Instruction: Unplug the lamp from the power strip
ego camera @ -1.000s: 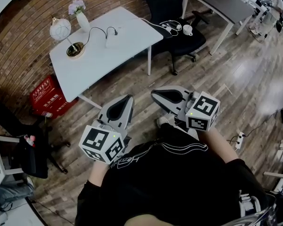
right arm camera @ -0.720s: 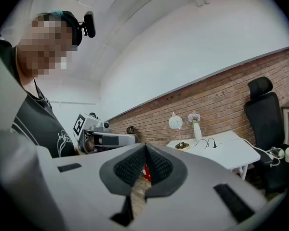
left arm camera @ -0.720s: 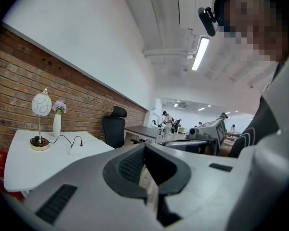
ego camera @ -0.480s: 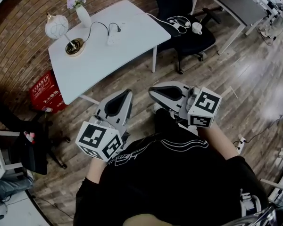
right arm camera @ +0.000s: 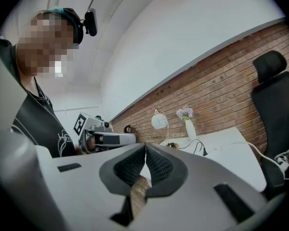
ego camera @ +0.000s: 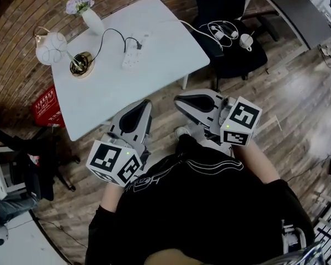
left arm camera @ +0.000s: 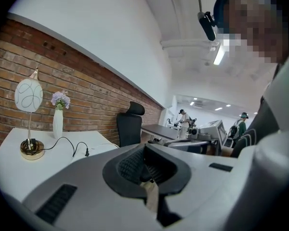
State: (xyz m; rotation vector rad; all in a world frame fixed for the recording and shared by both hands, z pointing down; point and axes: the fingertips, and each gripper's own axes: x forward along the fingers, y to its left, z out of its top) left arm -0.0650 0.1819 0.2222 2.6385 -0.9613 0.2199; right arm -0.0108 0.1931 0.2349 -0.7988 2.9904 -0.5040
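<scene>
On the white table (ego camera: 154, 65) stands a lamp (ego camera: 51, 47) with a white globe and a brass base (ego camera: 80, 64). Its black cord runs to a plug (ego camera: 133, 40) on the white power strip (ego camera: 135, 53). My left gripper (ego camera: 145, 104) and right gripper (ego camera: 178, 100) hang side by side over the floor, short of the table's near edge, both shut and empty. In the left gripper view the lamp (left arm camera: 29, 96) and plug (left arm camera: 86, 152) lie well beyond the shut left gripper (left arm camera: 145, 149). From the right gripper view, lamp (right arm camera: 160, 121) and plug (right arm camera: 203, 152) show past the right gripper (right arm camera: 145, 149).
A white vase of flowers (ego camera: 91, 20) stands behind the lamp. A black office chair (ego camera: 231, 43) with cables and a cup on its seat is right of the table. A red box (ego camera: 47, 108) sits by the brick wall, another chair (ego camera: 33, 175) at the left.
The table has come nearer to both grippers and now sits just ahead of their tips. Both grippers stay shut and side by side.
</scene>
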